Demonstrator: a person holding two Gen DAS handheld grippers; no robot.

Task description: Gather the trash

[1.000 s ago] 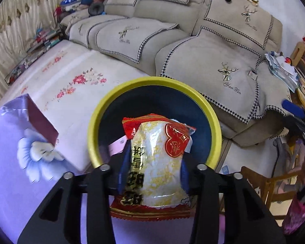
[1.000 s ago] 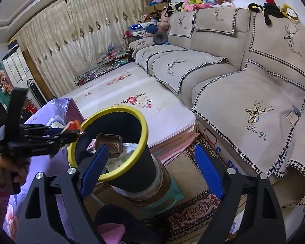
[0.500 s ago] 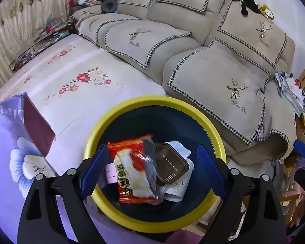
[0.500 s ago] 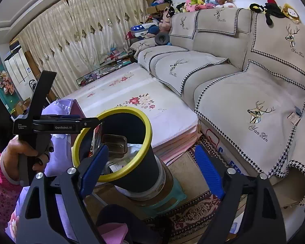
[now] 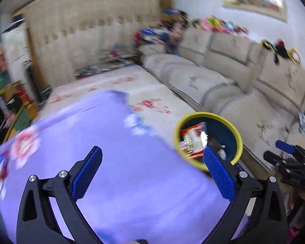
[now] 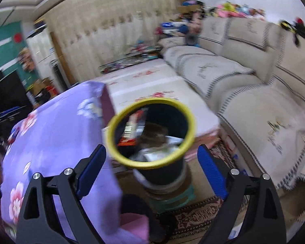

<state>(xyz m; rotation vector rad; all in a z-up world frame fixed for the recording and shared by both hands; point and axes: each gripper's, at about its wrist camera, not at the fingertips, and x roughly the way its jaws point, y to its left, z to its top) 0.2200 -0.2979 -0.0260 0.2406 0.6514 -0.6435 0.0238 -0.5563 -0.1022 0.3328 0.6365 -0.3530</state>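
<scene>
A dark bin with a yellow rim [image 5: 236, 136] [image 6: 190, 122] stands beside the purple-clothed table [image 5: 116, 162] [image 6: 57, 138]. A red and white snack packet [image 5: 192, 140] [image 6: 133, 129] lies inside it with a brown tray [image 6: 154, 136] and white wrappers. My left gripper [image 5: 151, 166] is open and empty above the table, left of the bin. My right gripper [image 6: 151, 162] is open and empty, just before the bin's near side. The right gripper also shows at the right edge of the left wrist view [image 5: 288, 156].
A beige sofa [image 5: 244, 85] [image 6: 254, 85] runs along the right. A floral padded mat [image 5: 144, 93] [image 6: 152, 89] lies behind the bin. The bin stands on a green stool [image 6: 172, 199] over a patterned rug [image 6: 197, 219]. Both views are motion-blurred.
My left gripper opened and dropped the snack packet into the bin, then swung left over the purple table. My right gripper moved closer to the bin.
</scene>
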